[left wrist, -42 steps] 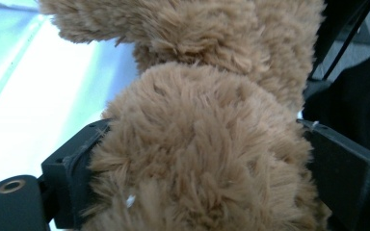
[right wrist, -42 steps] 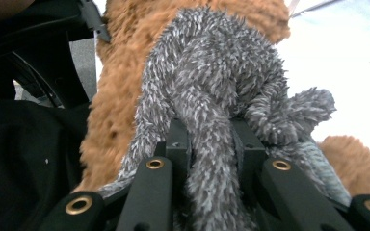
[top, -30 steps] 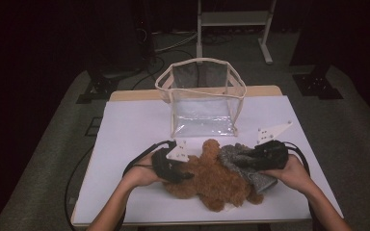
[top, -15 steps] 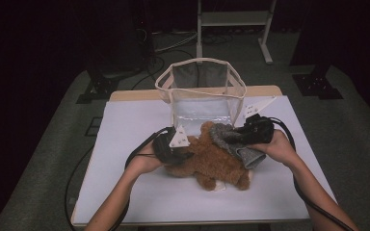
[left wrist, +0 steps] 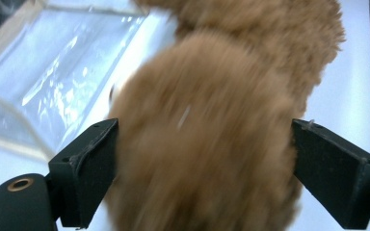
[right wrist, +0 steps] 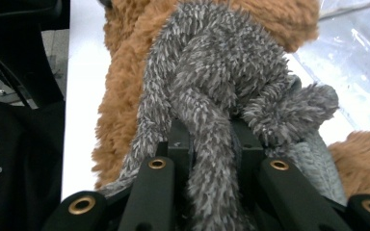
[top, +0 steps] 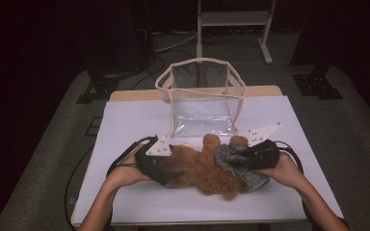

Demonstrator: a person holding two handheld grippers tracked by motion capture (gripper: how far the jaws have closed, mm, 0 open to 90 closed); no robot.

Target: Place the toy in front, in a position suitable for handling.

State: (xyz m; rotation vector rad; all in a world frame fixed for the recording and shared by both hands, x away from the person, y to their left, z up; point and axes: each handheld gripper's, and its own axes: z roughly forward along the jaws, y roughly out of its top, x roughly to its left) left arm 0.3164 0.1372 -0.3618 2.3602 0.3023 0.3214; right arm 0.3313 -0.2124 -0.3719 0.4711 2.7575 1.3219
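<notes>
Our left hand-held gripper [top: 166, 166] has just been opening; its jaws now stand wide on either side of the brown plush bear [top: 202, 166], a blurred furry part between them. Our right hand-held gripper [top: 243, 159] is clamped on the bear's grey fuzzy scarf [right wrist: 212, 96]. Just beyond both, the clear bag [top: 202, 98] stands upright on the worktop [top: 135, 120].

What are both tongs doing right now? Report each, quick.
Left tongs: open, jaws just spread wide, brown teddy bear between them.
Right tongs: shut on the grey plush cloth.
</notes>
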